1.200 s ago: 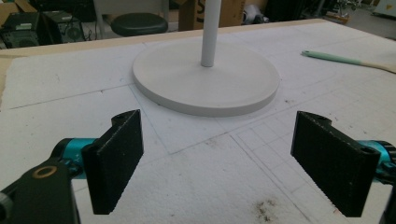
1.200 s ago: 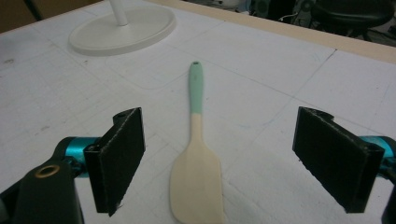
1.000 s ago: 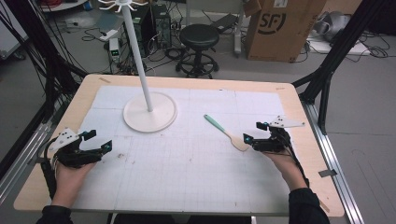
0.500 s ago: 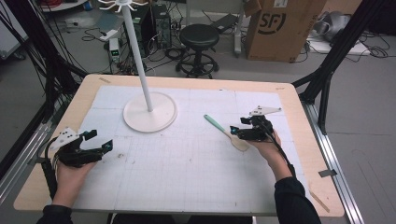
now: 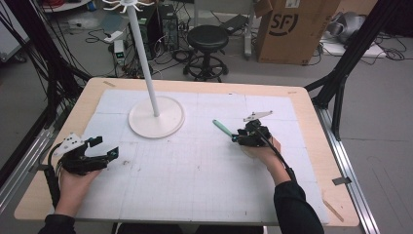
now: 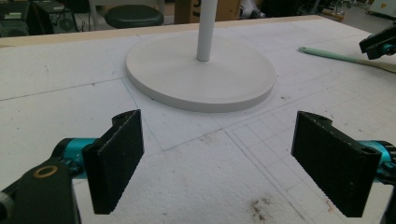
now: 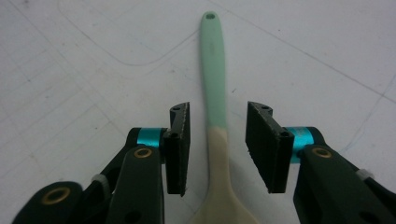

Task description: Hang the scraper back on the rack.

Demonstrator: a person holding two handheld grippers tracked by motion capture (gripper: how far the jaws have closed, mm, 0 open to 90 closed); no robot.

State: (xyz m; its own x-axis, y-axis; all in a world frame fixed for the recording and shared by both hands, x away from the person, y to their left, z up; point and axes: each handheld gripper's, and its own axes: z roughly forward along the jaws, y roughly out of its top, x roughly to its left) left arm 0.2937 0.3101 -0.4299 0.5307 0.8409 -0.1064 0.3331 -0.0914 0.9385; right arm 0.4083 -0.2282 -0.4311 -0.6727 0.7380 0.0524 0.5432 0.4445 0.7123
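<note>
The pale wooden table (image 5: 311, 102), covered by a white gridded mat (image 5: 195, 180), carries a white stand with a round flat base and a tall thin pole (image 5: 156, 117) near its far left part. Beyond the far edge a brown cardboard box (image 5: 287, 29) reads "SF" in dark letters. The left gripper (image 5: 104, 148) rests near the left edge, its jaws wide apart with nothing between them. The right gripper (image 7: 218, 140) sits right of centre; its jaws have just been closing and flank the mint-green and cream spatula (image 7: 215, 112) where the two colours meet, gaps showing either side, pads not yet touching. The spatula lies flat on the mat, green handle pointing toward the stand.
</note>
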